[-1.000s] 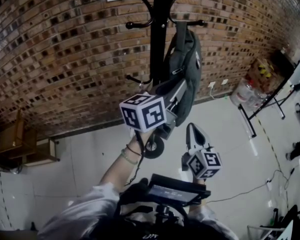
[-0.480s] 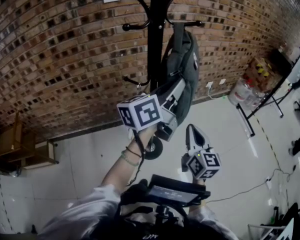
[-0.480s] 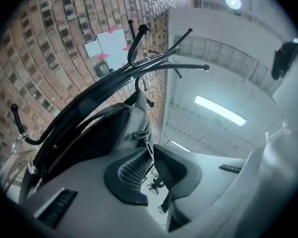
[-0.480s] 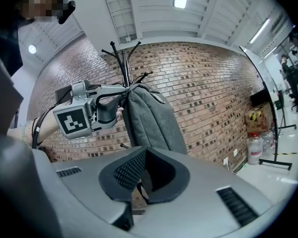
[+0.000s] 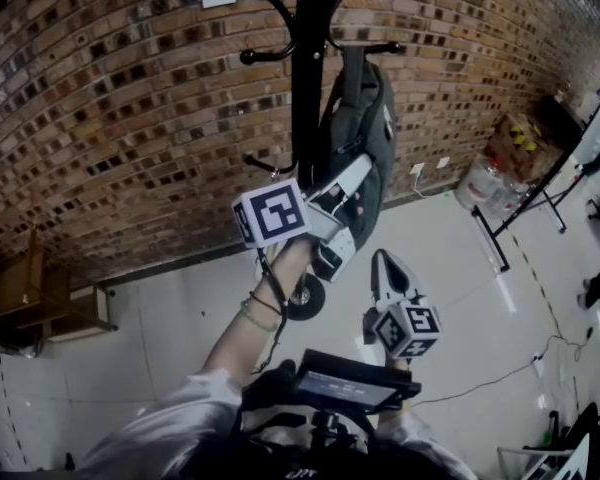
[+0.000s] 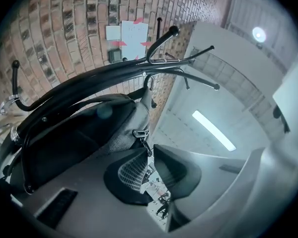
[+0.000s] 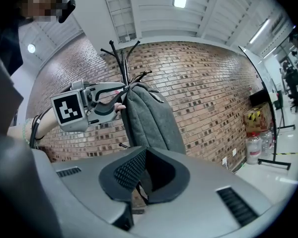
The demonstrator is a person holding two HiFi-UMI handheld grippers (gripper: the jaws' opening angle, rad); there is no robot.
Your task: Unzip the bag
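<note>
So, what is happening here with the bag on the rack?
A person works with a claw in each hand on a grey bag that hangs from a black rack by a brick wall. The left claw is raised to the bag, and its tips pinch the zipper pull. The right claw is held lower, apart from the bag, with nothing in it. The pull itself looks not yet drawn.

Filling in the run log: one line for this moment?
step: grasp pull | left gripper: shut on pull of bag | right gripper: shut, empty, clear of bag
</note>
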